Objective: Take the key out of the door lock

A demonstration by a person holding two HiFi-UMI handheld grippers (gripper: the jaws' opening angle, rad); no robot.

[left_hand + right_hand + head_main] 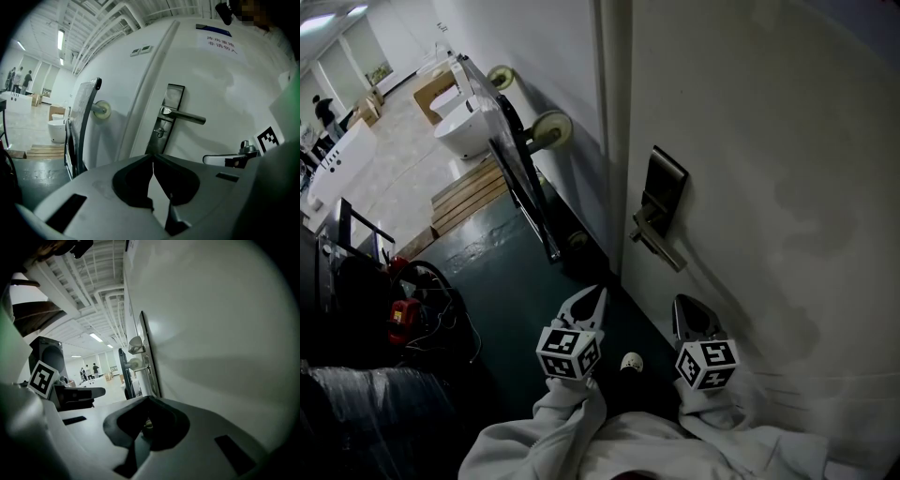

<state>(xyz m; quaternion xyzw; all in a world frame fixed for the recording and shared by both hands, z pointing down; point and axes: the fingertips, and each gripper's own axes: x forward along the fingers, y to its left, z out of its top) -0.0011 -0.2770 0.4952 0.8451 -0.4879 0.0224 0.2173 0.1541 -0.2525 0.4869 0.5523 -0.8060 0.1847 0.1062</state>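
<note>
Small silver metal key (160, 132): seated in dark metal lock plate (165, 117); likely light, stiff, slippery; pinch its protruding head.
Left gripper (153, 156): jaws together, empty.
Right gripper (147, 398): jaws together, empty.

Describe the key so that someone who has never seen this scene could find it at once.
On the white door sits a tall dark lock plate. Below its long horizontal lever handle, the key is the small metal piece sticking out of the plate, much shorter than the handle.

Grippers: I am holding two, left gripper (598, 292) and right gripper (687, 305).
Door handle (656, 241): I am seeing one.
Key (160, 131): I am seeing one.
Wheels (551, 128): I am counting two.
</note>
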